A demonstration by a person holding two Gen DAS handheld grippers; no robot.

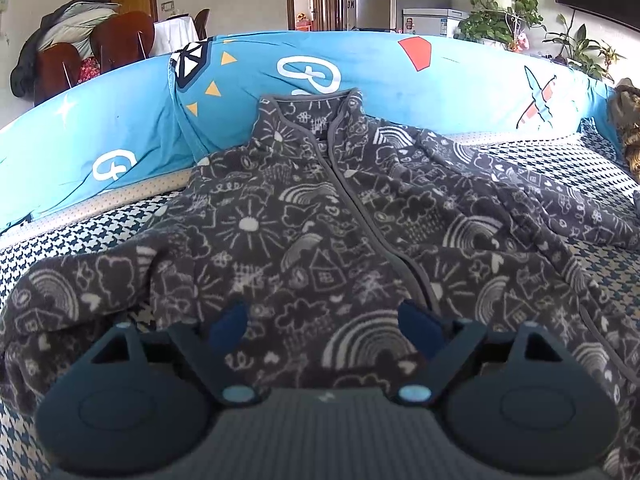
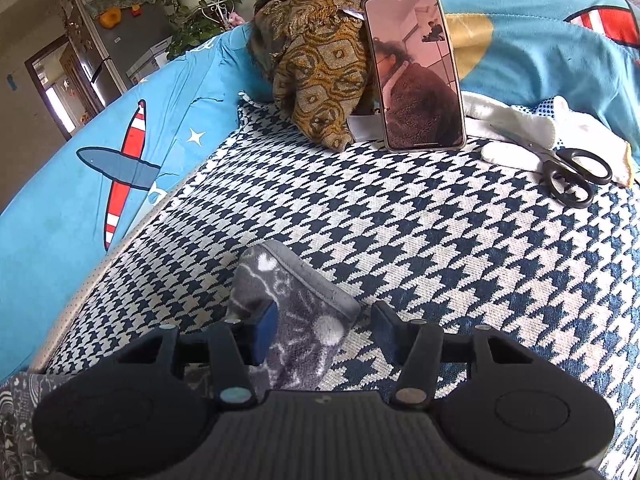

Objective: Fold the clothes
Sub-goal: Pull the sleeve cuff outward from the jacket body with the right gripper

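A dark grey fleece jacket [image 1: 320,208] with white doodle prints lies spread face up on the houndstooth sofa cover [image 1: 80,236], zipped, collar toward the backrest. My left gripper [image 1: 322,316] hovers open over the jacket's lower front, with both blue pads clear of the cloth. In the right wrist view, the jacket's sleeve cuff [image 2: 296,304] lies between the fingers of my right gripper [image 2: 325,312]. The left pad [image 2: 266,332] touches the cuff. The right pad [image 2: 386,328] stands apart from it, over bare houndstooth.
A phone [image 2: 416,72] leans upright against a brown patterned blanket [image 2: 320,52] at the back of the seat. Black scissors [image 2: 568,172] and white cloth [image 2: 516,124] lie at the right. A blue printed cover [image 1: 120,120] drapes the backrest.
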